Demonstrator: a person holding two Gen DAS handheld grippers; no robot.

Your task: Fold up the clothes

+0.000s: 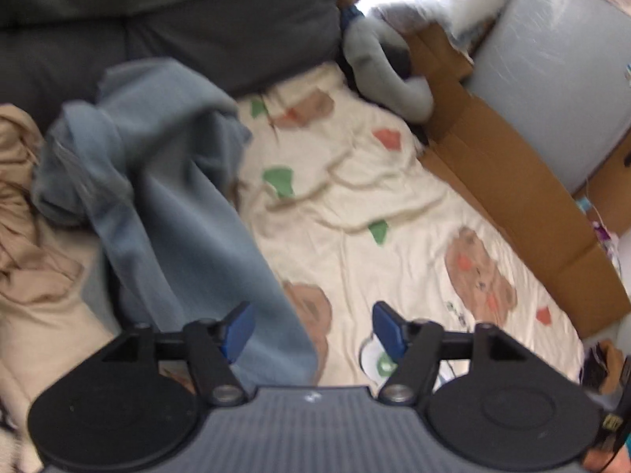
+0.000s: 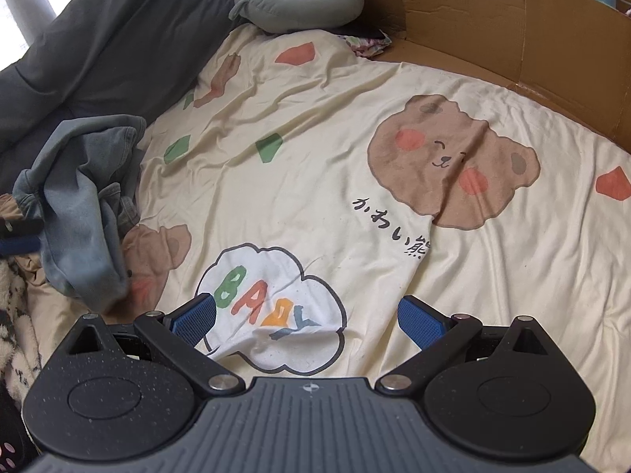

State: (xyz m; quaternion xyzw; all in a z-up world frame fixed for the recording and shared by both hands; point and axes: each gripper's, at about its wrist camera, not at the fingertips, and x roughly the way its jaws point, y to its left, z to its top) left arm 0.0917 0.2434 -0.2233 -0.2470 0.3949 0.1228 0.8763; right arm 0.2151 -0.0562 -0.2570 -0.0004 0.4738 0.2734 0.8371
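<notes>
Surface: a cream bedsheet (image 2: pixel 315 126) printed with brown bear faces, red and green patches, and a white cloud reading "BABY" in coloured letters; it lies creased but mostly flat.
Task item: a blue denim garment (image 2: pixel 83 205) lies crumpled at the left edge of the sheet in the right wrist view, unfolded, bunched against a dark grey cushion (image 2: pixel 98 39).
Same item, left wrist view: the blue denim garment (image 1: pixel 169 181) runs from a heap at upper left down toward the left finger; a strip of cloth lies just beside that finger's blue pad (image 1: pixel 238 329), and the blur hides whether they touch.
Left gripper (image 1: pixel 311 329): jaws stand wide apart, nothing clamped between the pads; bare sheet and the edge of the denim show in the gap.
Right gripper (image 2: pixel 307 321): jaws stand wide, empty, hanging over the "BABY" cloud; no cloth between the pads.
Beside the denim: a tan fabric (image 1: pixel 23 205) lies heaped at the far left, touching the garment.
Head of bed: a grey U-shaped pillow (image 2: pixel 295 4) rests at the top edge of the sheet.
Border: a brown cardboard wall (image 2: pixel 493 31) stands along the right side of the sheet.
Picture quality: the left wrist view is motion-blurred; the right wrist view is sharp.
</notes>
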